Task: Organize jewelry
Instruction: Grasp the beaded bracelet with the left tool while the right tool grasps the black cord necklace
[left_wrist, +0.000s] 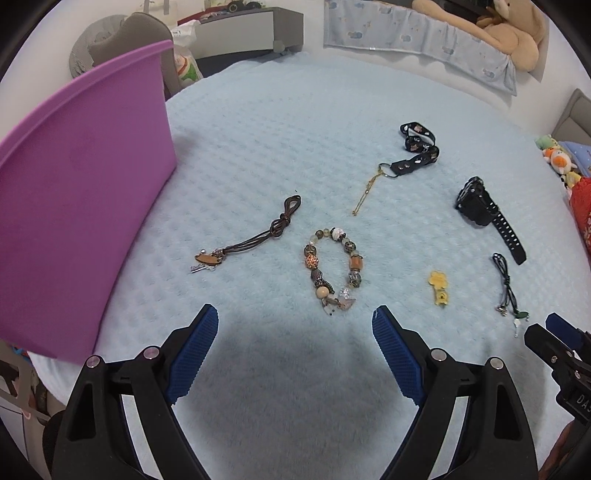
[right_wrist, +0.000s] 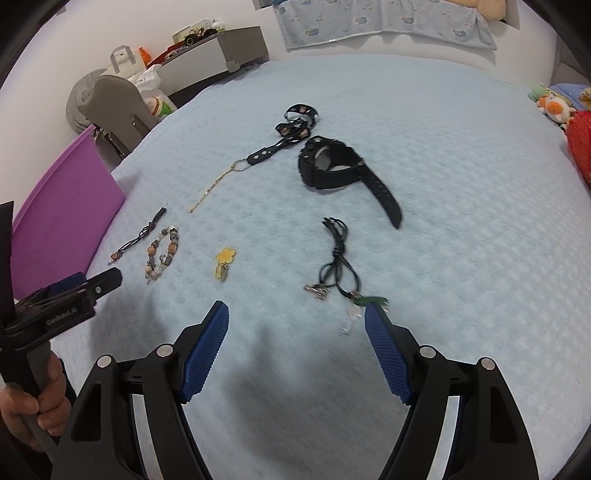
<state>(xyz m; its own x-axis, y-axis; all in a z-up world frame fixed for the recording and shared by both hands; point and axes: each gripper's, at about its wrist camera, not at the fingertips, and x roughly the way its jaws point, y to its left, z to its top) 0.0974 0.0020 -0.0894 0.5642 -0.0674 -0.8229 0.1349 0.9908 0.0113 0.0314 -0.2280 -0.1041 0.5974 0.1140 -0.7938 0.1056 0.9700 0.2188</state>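
Your left claw (left_wrist: 295, 325) gapes empty above the multicoloured beaded bracelet (left_wrist: 334, 271); light, floppy, so pinch one bead strand. Right claw (right_wrist: 295, 319) open too.

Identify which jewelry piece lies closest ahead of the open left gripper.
The beaded bracelet, a closed loop of mixed beads; the corded pieces lie farther off.

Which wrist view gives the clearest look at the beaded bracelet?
The left wrist view: the beaded bracelet lies near the centre, just ahead of the open left claw, with single beads distinct. In the right wrist view it sits small at the far left, beside the brown cord pendant, its beads hard to separate.
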